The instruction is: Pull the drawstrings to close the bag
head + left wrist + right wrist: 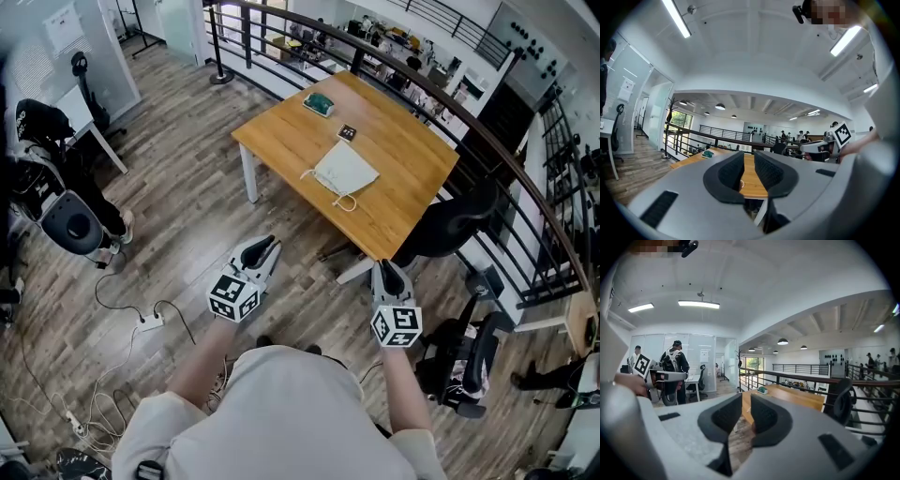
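The left tongs and right tongs hang slightly apart and empty, pointed toward the bench, apparently readying for the distant bag.

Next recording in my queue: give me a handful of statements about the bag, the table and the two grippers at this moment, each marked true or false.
1. The white drawstring bag lies on the wooden table. True.
2. The left gripper is clamped on a drawstring. False: its jaws stand apart with nothing between them, and it is over the floor, short of the table.
3. A green object sits near the table's far corner, apart from the bag. True.
4. The right gripper rests on the tabletop beside the bag. False: it is held short of the table's near corner, jaws apart and empty.
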`<state>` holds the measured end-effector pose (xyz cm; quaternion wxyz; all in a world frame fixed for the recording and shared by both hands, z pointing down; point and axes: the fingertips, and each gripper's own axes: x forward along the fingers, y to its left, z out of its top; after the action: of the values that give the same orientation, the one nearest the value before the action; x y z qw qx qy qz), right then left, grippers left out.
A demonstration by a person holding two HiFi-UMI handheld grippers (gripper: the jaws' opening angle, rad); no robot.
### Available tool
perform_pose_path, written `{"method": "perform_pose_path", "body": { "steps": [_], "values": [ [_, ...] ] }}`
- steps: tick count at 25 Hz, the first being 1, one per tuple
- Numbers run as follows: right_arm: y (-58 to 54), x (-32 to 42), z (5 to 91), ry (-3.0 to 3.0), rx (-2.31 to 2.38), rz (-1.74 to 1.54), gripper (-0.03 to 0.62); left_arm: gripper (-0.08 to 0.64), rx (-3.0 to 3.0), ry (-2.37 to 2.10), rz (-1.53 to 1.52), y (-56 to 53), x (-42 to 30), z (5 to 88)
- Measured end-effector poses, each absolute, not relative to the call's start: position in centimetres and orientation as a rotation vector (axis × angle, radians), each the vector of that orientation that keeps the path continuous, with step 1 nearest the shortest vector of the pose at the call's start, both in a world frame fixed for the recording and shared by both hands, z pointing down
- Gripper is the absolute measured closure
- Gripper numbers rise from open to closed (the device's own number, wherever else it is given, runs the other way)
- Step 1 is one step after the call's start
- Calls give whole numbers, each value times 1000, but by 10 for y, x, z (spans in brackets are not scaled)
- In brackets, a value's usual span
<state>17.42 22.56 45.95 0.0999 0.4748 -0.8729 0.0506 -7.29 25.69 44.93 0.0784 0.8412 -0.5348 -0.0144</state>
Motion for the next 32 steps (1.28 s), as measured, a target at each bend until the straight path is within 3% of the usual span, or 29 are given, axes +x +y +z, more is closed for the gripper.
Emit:
{"method": "perform_pose_path", "body": {
  "steps": [32],
  "values": [
    [204, 141, 490, -2465, 1504, 215, 545, 488, 2546, -1491, 58, 220, -118, 482]
  ]
}}
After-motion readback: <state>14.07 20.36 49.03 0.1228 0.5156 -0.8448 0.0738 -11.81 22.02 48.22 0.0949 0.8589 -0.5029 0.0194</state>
